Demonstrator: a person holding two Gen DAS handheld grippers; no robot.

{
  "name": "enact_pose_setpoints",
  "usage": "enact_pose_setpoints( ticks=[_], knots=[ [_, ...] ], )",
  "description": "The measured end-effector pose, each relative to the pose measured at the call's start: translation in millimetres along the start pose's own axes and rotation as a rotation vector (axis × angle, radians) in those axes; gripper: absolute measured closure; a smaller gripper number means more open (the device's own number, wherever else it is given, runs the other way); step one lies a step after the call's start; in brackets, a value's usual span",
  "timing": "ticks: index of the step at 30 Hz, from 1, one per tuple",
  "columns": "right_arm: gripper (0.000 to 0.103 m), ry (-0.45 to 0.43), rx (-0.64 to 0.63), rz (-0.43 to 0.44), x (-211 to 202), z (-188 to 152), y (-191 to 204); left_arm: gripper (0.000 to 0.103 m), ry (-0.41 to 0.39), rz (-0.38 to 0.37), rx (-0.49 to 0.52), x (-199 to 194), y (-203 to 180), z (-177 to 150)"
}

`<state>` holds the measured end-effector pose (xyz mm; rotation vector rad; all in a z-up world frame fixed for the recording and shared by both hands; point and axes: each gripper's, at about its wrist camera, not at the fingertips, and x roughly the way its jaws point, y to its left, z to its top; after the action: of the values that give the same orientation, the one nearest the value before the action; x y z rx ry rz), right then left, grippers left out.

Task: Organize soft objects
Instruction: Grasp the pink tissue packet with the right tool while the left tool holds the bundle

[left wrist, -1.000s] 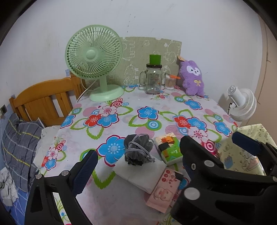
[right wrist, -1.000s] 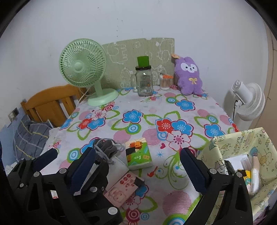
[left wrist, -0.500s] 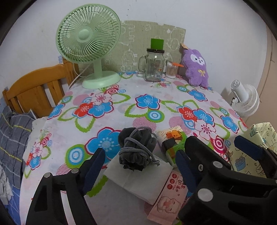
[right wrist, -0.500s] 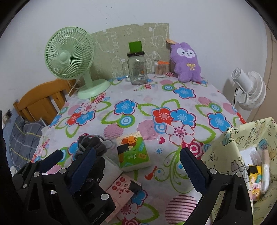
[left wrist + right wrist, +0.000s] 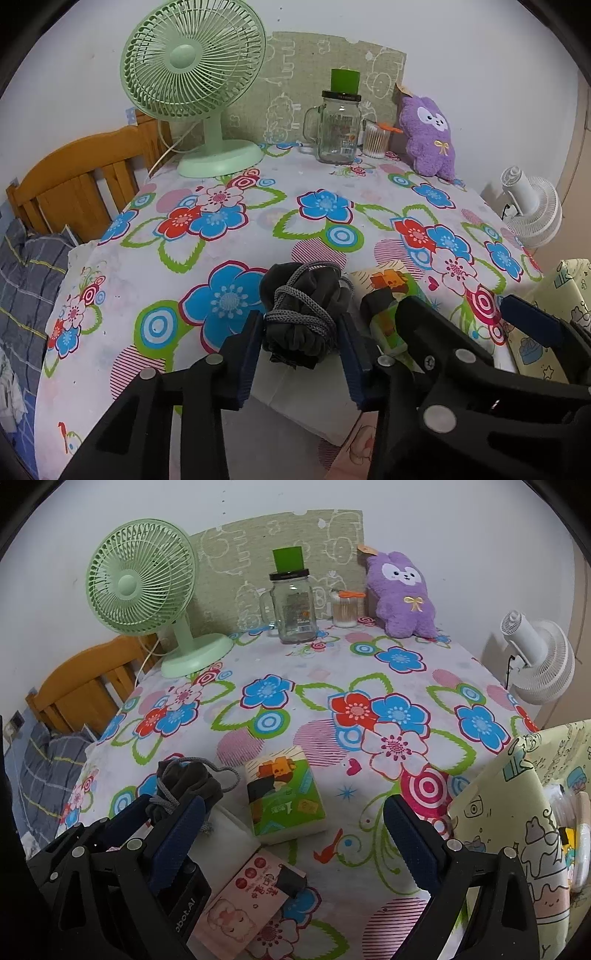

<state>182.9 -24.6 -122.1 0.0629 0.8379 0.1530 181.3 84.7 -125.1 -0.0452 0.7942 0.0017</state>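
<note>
We see the left gripper (image 5: 301, 343) angled down over a table covered in a white cloth printed with large blue, red and pink flowers (image 5: 258, 229), its jaws closing around a dark grey fabric drawstring pouch wound with grey cord (image 5: 303, 314); the blue pads sit against both sides of the pouch, which rests on a flat white folded tissue pack (image 5: 295, 398) at the near edge of the table. Just to the right of the pouch lies a green tissue packet with an orange cartoon figure (image 5: 284, 797), and nearer to us a pink tissue packet with a cartoon baby face (image 5: 243, 904). The right gripper (image 5: 291, 838) hangs above these two packets with its jaws spread wide and nothing between them. At the right edge stands a pale yellow fabric storage box printed with cartoon drawings (image 5: 517, 812), with a few small items inside that we cannot identify. At the far side of the table stand a mint green desk fan (image 5: 195, 85), a clear glass mason jar mug with a green cap (image 5: 338, 125), a small container of cotton swabs (image 5: 376, 140) and a purple plush rabbit (image 5: 428, 136). Beyond the table we see a wooden chair back (image 5: 74, 184) on the left and a white fan (image 5: 532, 210) on the right.
</note>
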Motion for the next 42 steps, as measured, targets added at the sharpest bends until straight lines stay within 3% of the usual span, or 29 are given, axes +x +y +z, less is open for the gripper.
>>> enact_pose_setpoints(
  ticks=[31,35,42],
  knots=[
    [0.01,-0.004,-0.06,0.069,-49.0,-40.2,17.2,0.066,-0.073,0.091,-0.062,-77.4,15.8,-52.8],
    [0.011,0.009,-0.066,0.066,-47.5,-44.8,17.3,0.066,-0.062,0.094,-0.072,-76.3,17.1,-58.3],
    [0.021,0.081,-0.061,0.065,-28.5,-50.9,17.4,0.066,-0.026,0.101,-0.071,-62.5,16.7,-65.7]
  ],
)
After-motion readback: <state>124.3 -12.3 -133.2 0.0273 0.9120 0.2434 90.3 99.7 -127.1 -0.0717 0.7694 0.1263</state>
